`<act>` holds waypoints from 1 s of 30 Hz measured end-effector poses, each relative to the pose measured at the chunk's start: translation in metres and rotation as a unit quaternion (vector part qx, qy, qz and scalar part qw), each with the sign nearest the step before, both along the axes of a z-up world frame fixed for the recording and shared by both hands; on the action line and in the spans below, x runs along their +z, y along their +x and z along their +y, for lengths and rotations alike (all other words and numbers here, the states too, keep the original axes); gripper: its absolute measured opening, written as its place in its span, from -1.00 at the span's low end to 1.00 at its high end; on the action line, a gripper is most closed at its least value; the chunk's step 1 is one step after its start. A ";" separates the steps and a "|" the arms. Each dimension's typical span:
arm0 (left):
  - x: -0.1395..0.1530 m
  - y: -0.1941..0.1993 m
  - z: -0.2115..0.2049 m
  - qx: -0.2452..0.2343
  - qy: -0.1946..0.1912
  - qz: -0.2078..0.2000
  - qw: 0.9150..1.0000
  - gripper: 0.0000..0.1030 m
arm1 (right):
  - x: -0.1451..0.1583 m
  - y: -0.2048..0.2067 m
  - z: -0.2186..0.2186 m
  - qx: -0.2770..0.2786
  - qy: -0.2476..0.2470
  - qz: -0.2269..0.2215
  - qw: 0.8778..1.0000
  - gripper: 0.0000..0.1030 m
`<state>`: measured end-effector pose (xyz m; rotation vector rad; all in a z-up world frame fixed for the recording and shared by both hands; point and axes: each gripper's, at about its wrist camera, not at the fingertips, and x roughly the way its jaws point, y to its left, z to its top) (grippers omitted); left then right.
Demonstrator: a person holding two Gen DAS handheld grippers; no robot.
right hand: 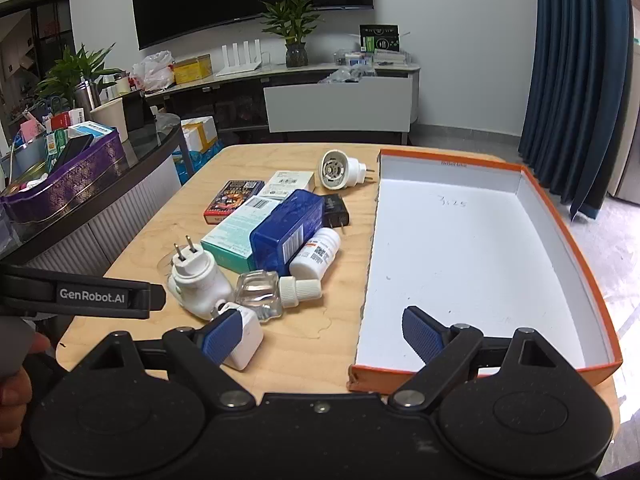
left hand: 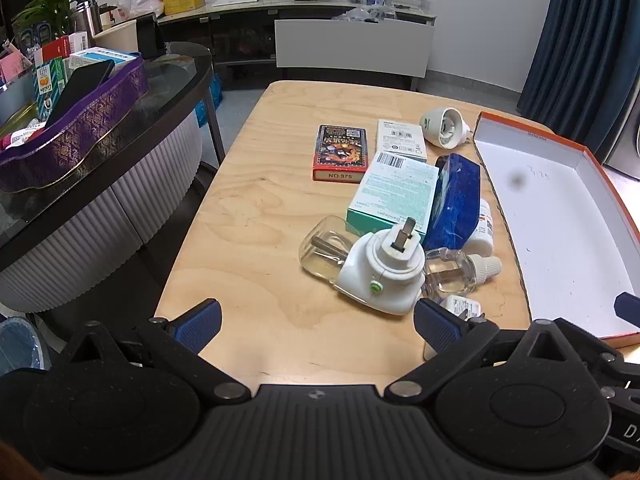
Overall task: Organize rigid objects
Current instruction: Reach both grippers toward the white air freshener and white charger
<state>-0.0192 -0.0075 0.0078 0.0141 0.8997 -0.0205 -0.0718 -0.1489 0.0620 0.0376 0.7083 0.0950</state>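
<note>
A heap of small items lies on the wooden table [left hand: 256,216]: a white plug-in device [left hand: 380,276], a clear capped bottle [left hand: 456,272], a teal box [left hand: 394,196], a blue box [left hand: 456,200] and a red card pack [left hand: 340,152]. My left gripper [left hand: 318,320] hangs open just short of the plug-in device, holding nothing. To the right lies an orange-rimmed white box [right hand: 472,264] with nothing in it. My right gripper [right hand: 320,334] is open and straddles its near left edge. The left fingertip [right hand: 222,336] is by a small white adapter [right hand: 246,340].
A white pill bottle [right hand: 316,254], a black adapter [right hand: 336,208], a white carton [right hand: 290,182] and a round white plug [right hand: 340,168] lie farther back. A dark counter with a purple basket [left hand: 80,128] stands left of the table. A hand [right hand: 16,392] shows at lower left.
</note>
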 end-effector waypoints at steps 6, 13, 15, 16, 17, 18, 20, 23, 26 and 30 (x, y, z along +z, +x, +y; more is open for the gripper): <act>-0.002 -0.001 0.000 -0.002 0.000 0.001 1.000 1.00 | -0.004 0.002 0.001 -0.001 0.013 0.010 1.000 0.98; -0.005 -0.001 0.000 -0.003 -0.005 0.005 1.000 1.00 | -0.005 0.003 0.005 -0.003 0.012 0.017 1.000 0.98; -0.006 -0.002 0.000 -0.005 -0.005 0.007 1.000 1.00 | -0.007 0.003 0.006 -0.003 0.012 0.020 1.000 0.98; -0.007 -0.002 0.000 -0.005 -0.006 0.007 1.000 1.00 | -0.006 0.002 0.006 -0.002 0.012 0.020 1.000 0.98; -0.008 -0.002 0.000 -0.006 -0.006 0.008 1.000 1.00 | -0.007 0.002 0.007 -0.001 0.011 0.021 1.000 0.98; -0.008 -0.001 0.000 -0.006 -0.005 0.008 1.000 1.00 | -0.008 0.002 0.008 0.000 0.011 0.021 1.000 0.98; -0.009 -0.001 0.000 -0.007 -0.005 0.009 1.000 1.00 | -0.008 0.002 0.009 0.001 0.011 0.022 1.000 0.98; -0.010 -0.001 0.000 -0.008 -0.005 0.010 1.000 1.00 | -0.009 0.002 0.010 0.003 0.012 0.024 1.000 0.98; -0.012 0.000 0.001 -0.008 -0.005 0.011 1.000 1.00 | -0.009 0.003 0.012 0.005 0.009 0.026 1.000 0.98; -0.015 0.001 0.002 -0.008 -0.007 0.016 1.000 1.00 | -0.011 0.003 0.013 0.009 0.010 0.028 1.000 0.98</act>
